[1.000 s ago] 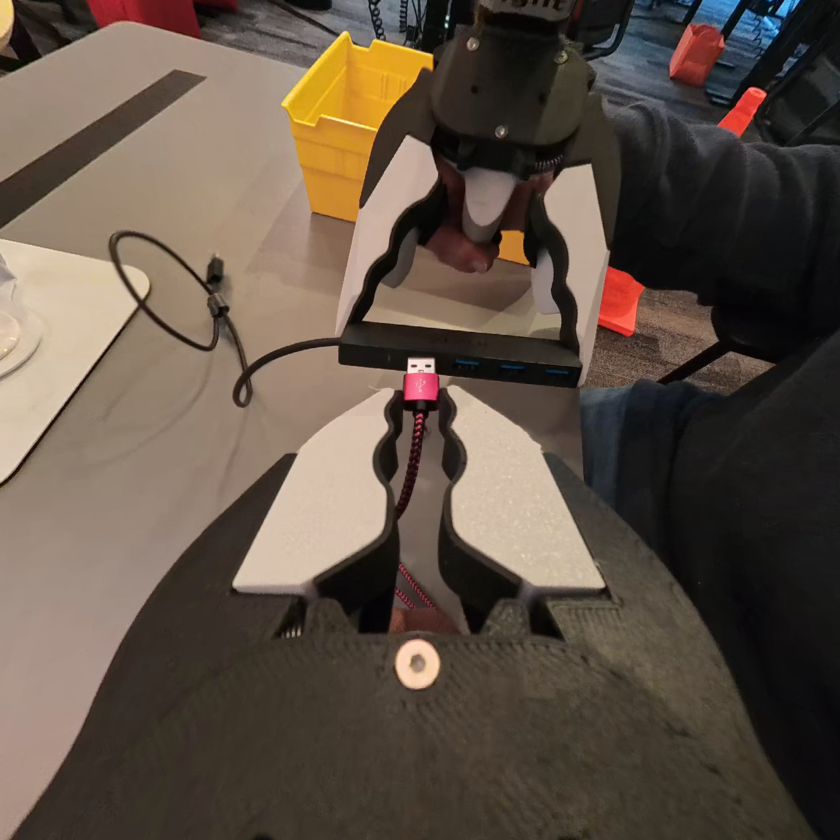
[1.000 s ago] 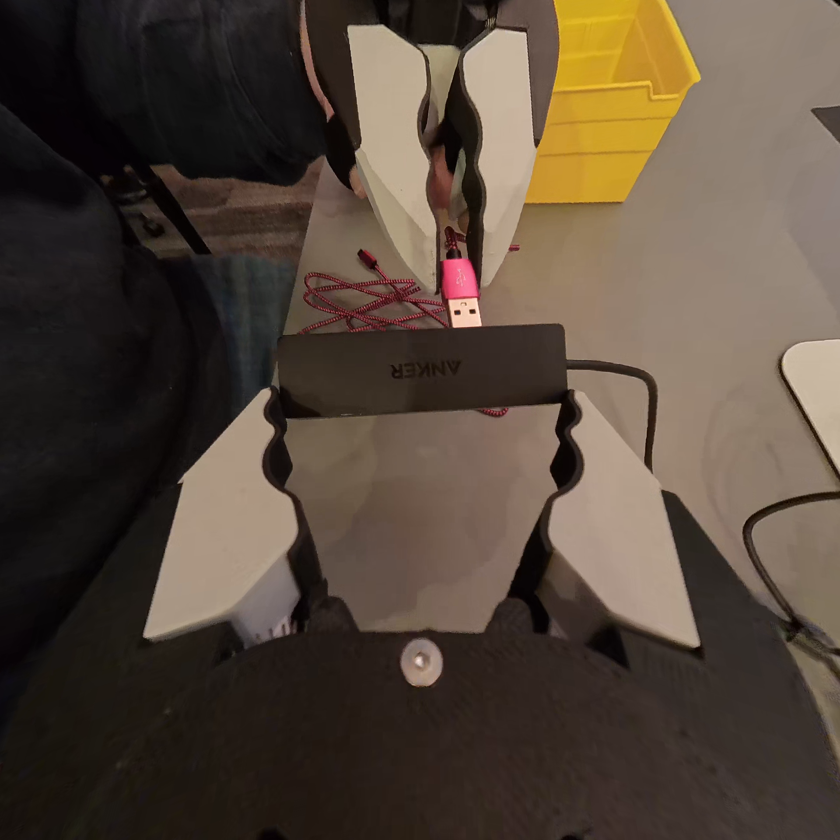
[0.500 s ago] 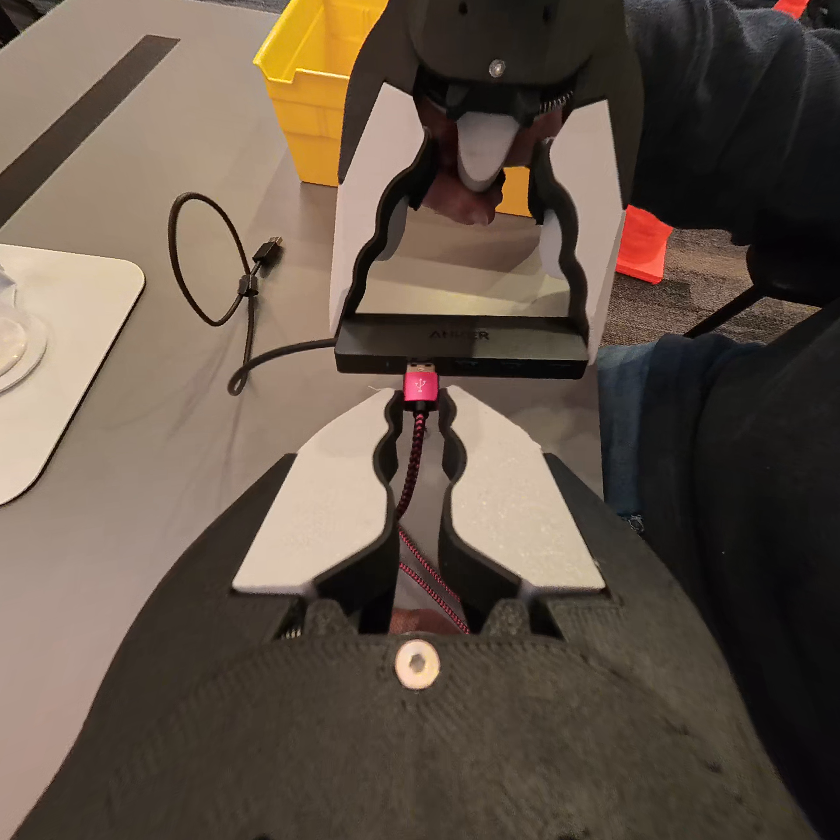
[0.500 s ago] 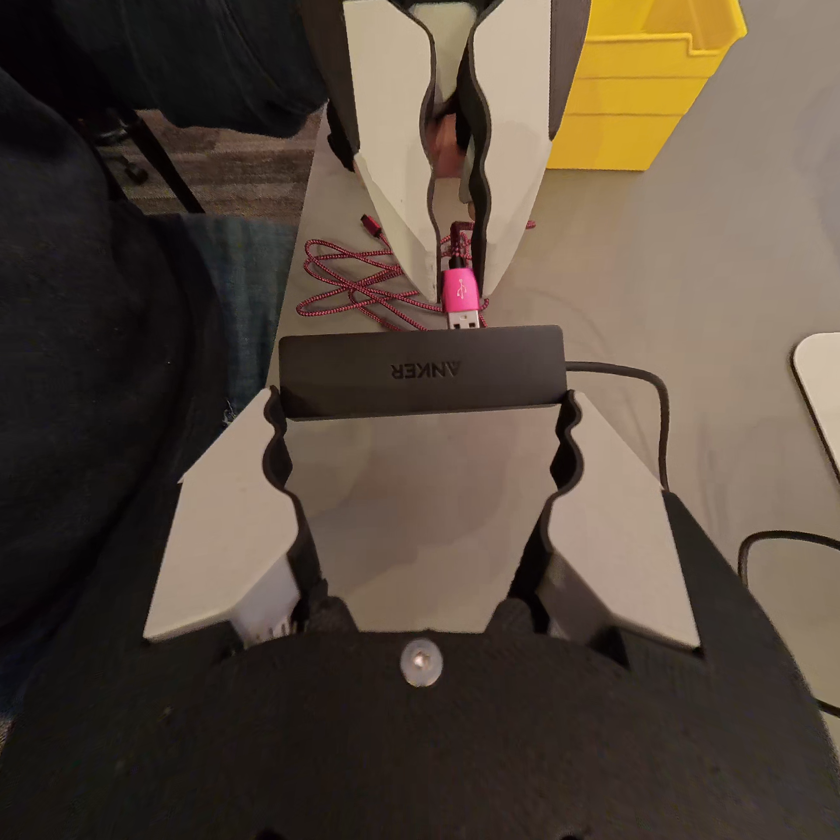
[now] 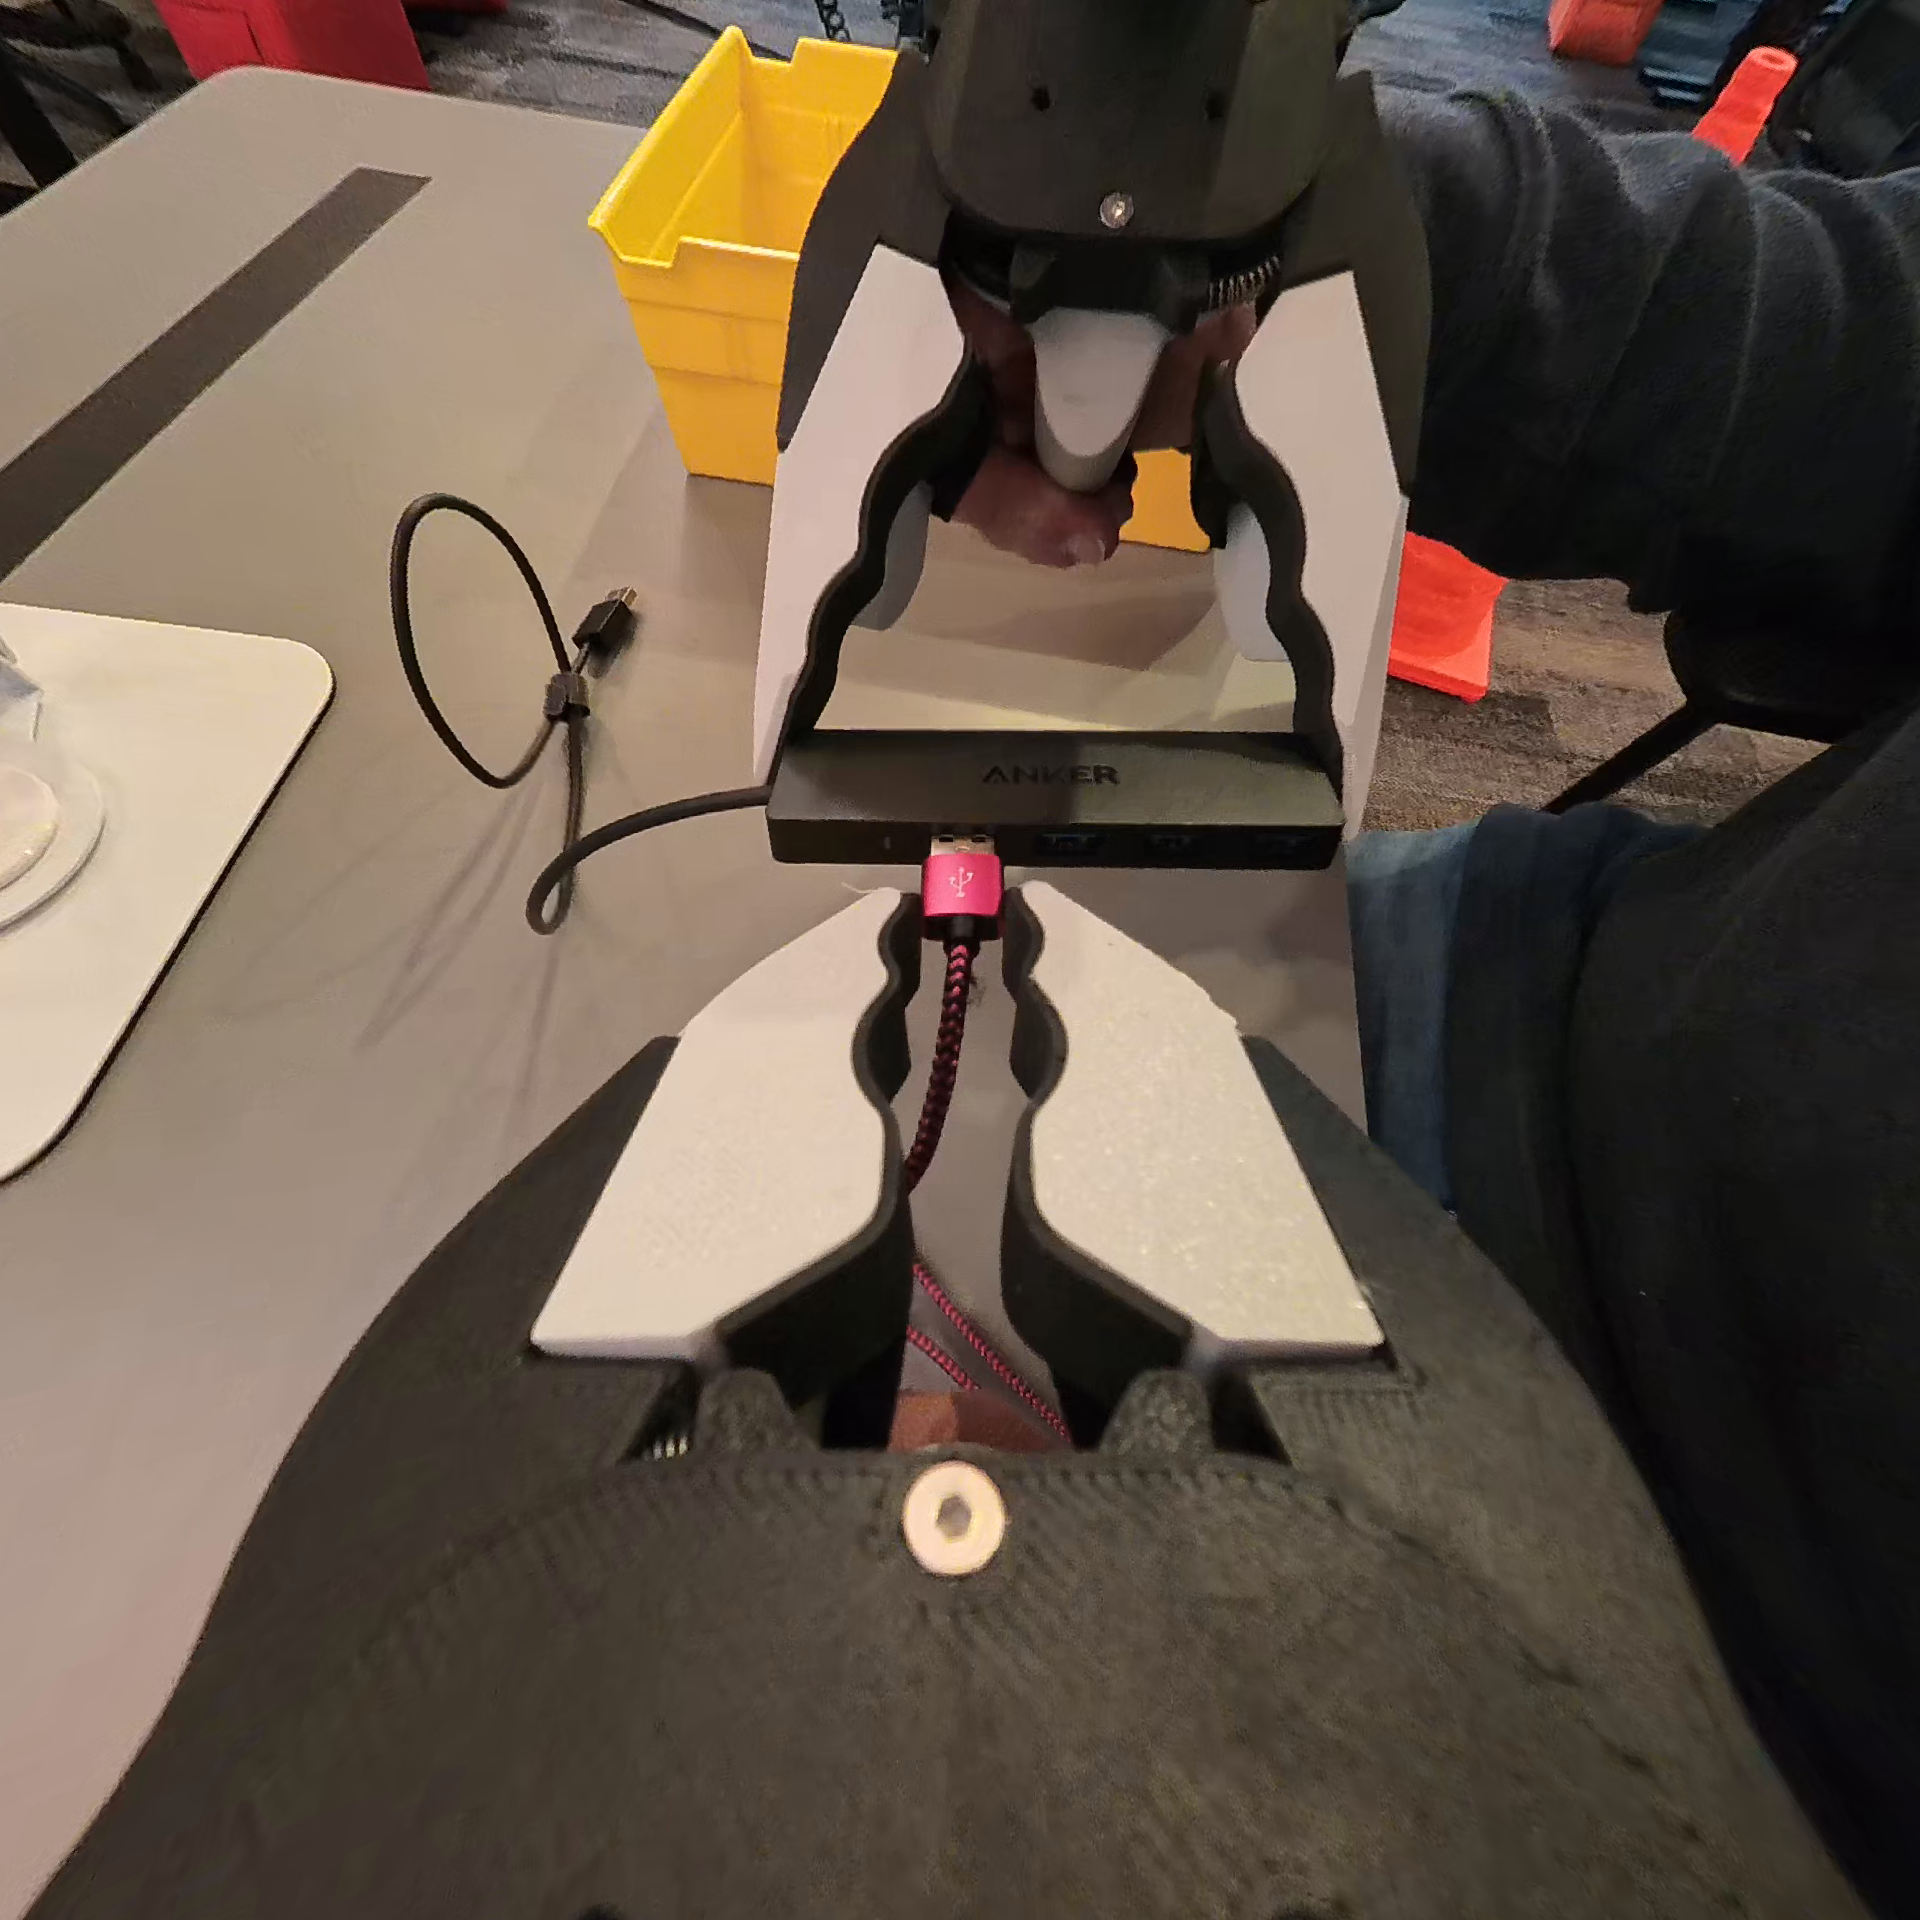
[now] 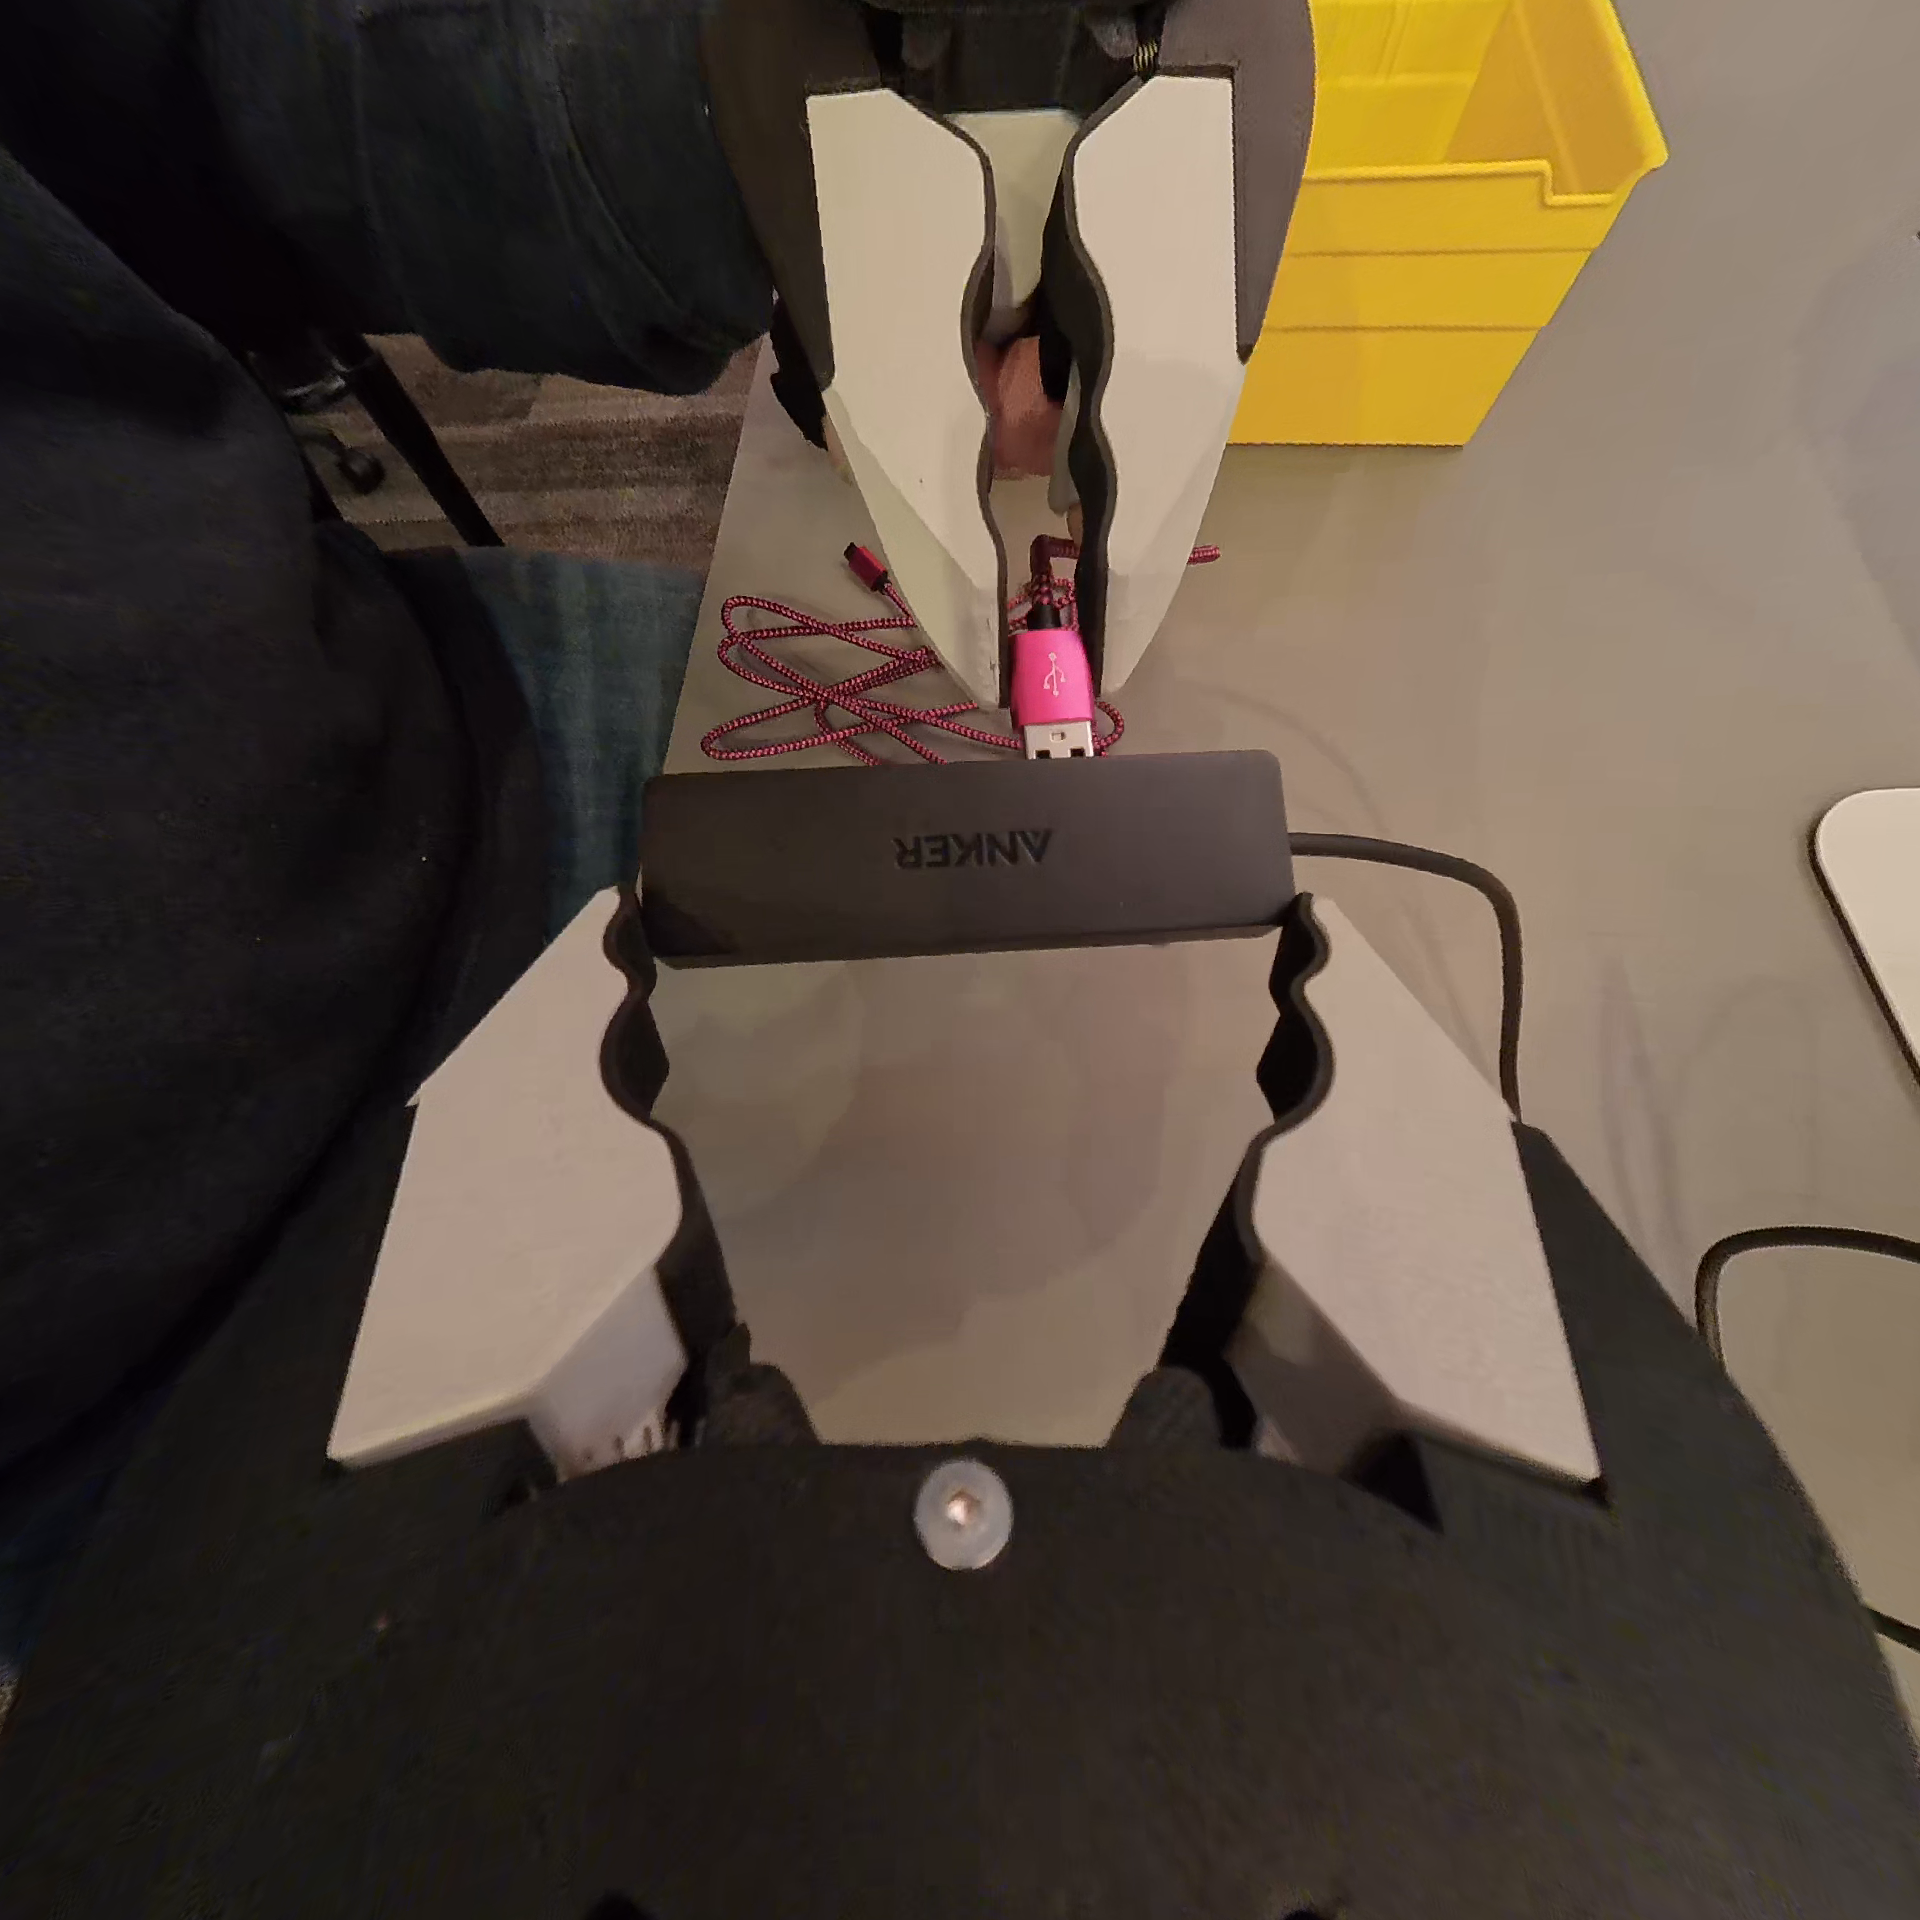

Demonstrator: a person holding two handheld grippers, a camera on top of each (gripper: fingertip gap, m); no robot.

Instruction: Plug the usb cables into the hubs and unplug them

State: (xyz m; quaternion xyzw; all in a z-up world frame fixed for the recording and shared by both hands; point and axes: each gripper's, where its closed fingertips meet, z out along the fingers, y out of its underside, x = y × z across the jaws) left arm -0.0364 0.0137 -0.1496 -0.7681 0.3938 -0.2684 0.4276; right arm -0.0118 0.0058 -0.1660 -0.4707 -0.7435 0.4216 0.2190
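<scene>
My left gripper (image 5: 961, 904) is shut on the pink USB plug (image 5: 961, 883) of a red-and-black braided cable (image 5: 940, 1049). My right gripper (image 6: 961, 920) is shut on a black USB hub (image 6: 961, 852), one finger on each short end, and holds it level above the table. The plug's metal tip sits at the hub's (image 5: 1055, 805) leftmost port and a short length of metal still shows. The other ports are empty. In the right wrist view the left gripper (image 6: 1049, 675) points at me with the plug (image 6: 1051, 681). The loose cable (image 6: 831, 686) lies coiled behind it.
A yellow bin (image 5: 727, 270) stands on the grey table (image 5: 260, 1195) behind the hub. The hub's own black cable (image 5: 468, 644) loops on the table to the left. A white mat (image 5: 135, 831) lies at the left edge. A person's dark sleeve (image 5: 1662, 364) is on the right. Spacing between my two grippers at the tips: around 4 cm.
The plug has moved forward from just in front of the hub to its leftmost port, so less of its metal shows. Both grippers keep their hold.
</scene>
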